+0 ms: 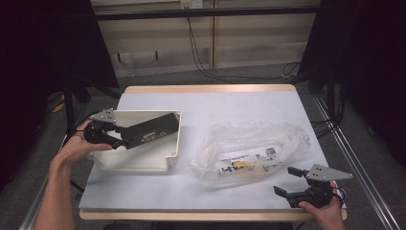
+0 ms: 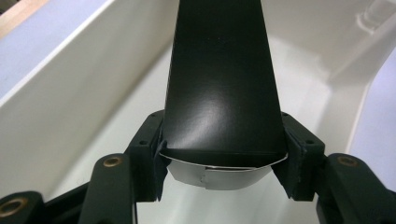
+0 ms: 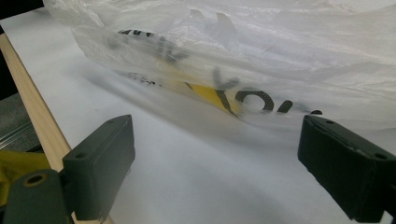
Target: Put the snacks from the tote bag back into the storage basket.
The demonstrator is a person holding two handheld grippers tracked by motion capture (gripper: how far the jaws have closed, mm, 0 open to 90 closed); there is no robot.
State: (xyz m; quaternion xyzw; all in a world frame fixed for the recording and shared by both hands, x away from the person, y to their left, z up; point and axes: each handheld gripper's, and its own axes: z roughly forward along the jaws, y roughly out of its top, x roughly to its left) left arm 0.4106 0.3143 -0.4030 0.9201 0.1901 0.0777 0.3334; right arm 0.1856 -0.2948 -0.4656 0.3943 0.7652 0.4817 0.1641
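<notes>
Over the white bin point(image 1: 139, 160), the left gripper point(image 1: 125, 142) pinches a long black box point(image 1: 152, 128); its own view reveals the box's white end flap point(image 2: 219, 175). Right, the clear plastic bag point(image 1: 251, 151) lies just beyond the right gripper point(image 1: 286, 181), jaws spread

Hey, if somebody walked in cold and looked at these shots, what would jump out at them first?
Likely the long black box, clamped at one end by the left tongs and angled over the open cream bin on the table's left side. Next, the crumpled clear plastic bag with black and yellow print, lying right of the bin. The right tongs sit open just in front of it, near the table's front edge.
</notes>
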